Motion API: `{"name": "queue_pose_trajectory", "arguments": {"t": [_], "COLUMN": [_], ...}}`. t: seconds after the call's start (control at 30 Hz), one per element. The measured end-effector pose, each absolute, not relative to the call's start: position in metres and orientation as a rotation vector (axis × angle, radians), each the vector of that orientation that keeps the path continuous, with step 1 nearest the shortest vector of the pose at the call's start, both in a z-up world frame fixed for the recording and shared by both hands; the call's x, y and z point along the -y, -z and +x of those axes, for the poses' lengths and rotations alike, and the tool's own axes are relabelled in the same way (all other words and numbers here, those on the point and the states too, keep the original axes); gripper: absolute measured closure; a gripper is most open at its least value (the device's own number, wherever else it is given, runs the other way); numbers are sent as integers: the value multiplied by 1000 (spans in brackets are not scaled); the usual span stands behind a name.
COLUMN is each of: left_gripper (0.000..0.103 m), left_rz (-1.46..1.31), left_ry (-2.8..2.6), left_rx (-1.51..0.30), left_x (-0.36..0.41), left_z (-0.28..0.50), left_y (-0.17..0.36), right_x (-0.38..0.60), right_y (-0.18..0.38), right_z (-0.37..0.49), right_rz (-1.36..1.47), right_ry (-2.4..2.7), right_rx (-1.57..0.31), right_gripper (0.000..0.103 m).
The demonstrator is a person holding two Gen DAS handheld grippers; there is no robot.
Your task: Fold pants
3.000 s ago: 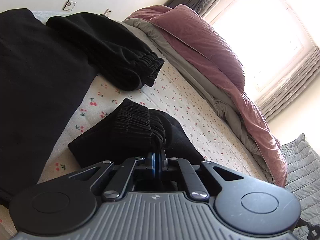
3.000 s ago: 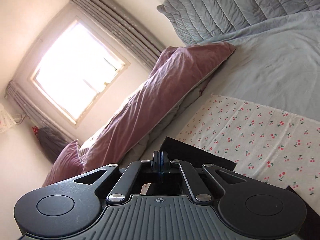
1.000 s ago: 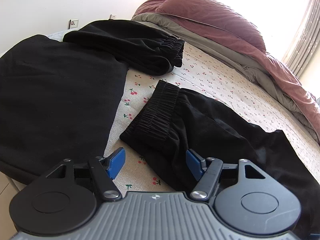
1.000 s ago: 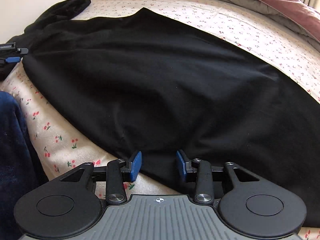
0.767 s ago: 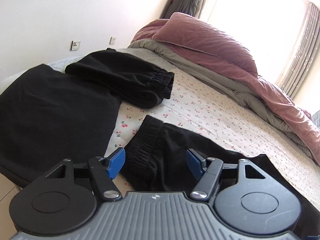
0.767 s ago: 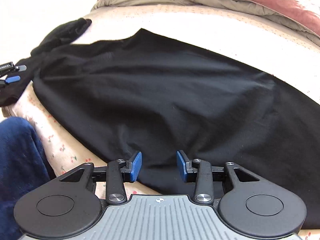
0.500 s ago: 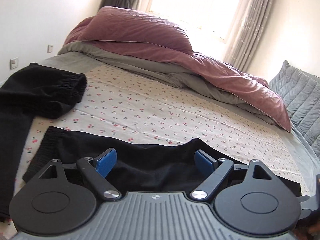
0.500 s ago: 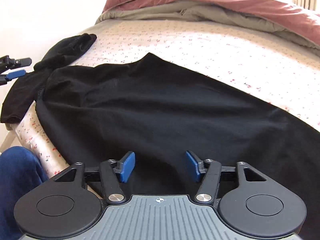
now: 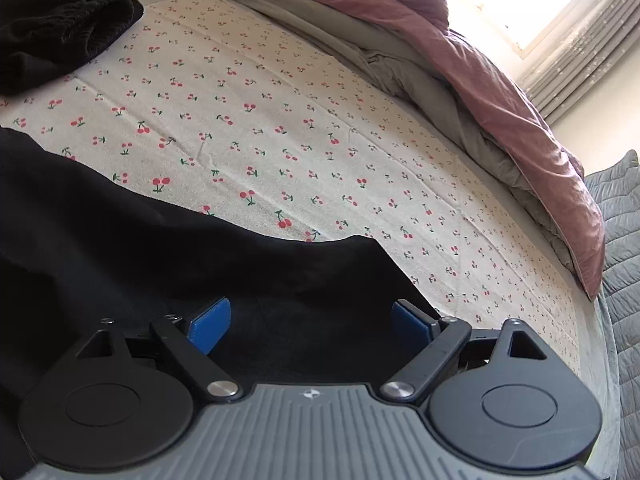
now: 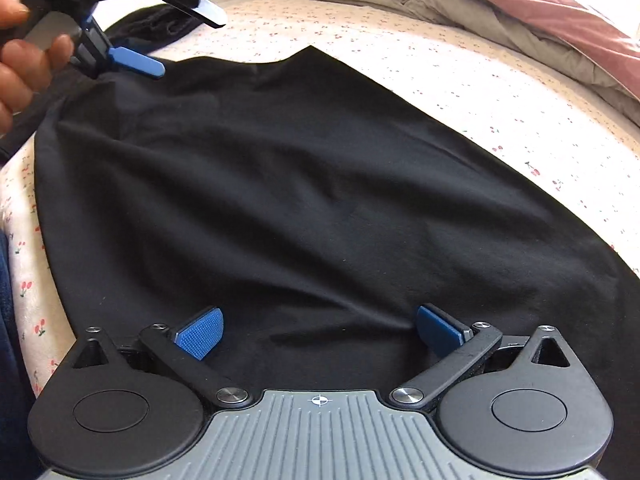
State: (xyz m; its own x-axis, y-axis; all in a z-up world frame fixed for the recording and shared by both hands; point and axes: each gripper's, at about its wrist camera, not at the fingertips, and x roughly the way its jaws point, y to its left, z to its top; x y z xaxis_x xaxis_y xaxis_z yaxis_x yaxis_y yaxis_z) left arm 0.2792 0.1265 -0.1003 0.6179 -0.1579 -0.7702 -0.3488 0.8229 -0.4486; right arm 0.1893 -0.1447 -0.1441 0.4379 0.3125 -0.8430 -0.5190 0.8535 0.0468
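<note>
The black pants (image 10: 320, 184) lie spread flat on the bed's cherry-print sheet (image 9: 280, 128). The right tool (image 10: 318, 328) hovers above them, its jaws just opened wide, nothing between. The left tool (image 9: 310, 320) is released too, over the pants' edge. A pink duvet (image 9: 500, 92) lies behind.

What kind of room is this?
Most likely a bedroom: a bed with a cherry-print sheet, a pink duvet heaped along its far side, and a curtained window. Black pants lie spread on it.
</note>
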Motion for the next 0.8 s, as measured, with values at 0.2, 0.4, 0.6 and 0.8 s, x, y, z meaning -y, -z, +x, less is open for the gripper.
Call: {"name": "queue_pose_trajectory", "arguments": {"t": [0.2, 0.4, 0.6, 0.8], "left_gripper": [15, 19, 24, 42], "left_rz": [-465, -381, -607, -683], "left_ry": [-76, -93, -287, -440], "left_rx": [-863, -766, -818, -820], "left_x": [-98, -104, -150, -189], "left_z": [283, 278, 264, 256], "left_y": [136, 108, 122, 125], "right_x": [166, 176, 178, 131], "right_y": [141, 134, 111, 99], "right_z": [211, 219, 249, 331], "right_rz": [-147, -78, 110, 161], "right_ry": [-419, -368, -433, -467], "right_rx": [-1009, -984, -908, -917], "right_gripper": [0, 0, 19, 36]}}
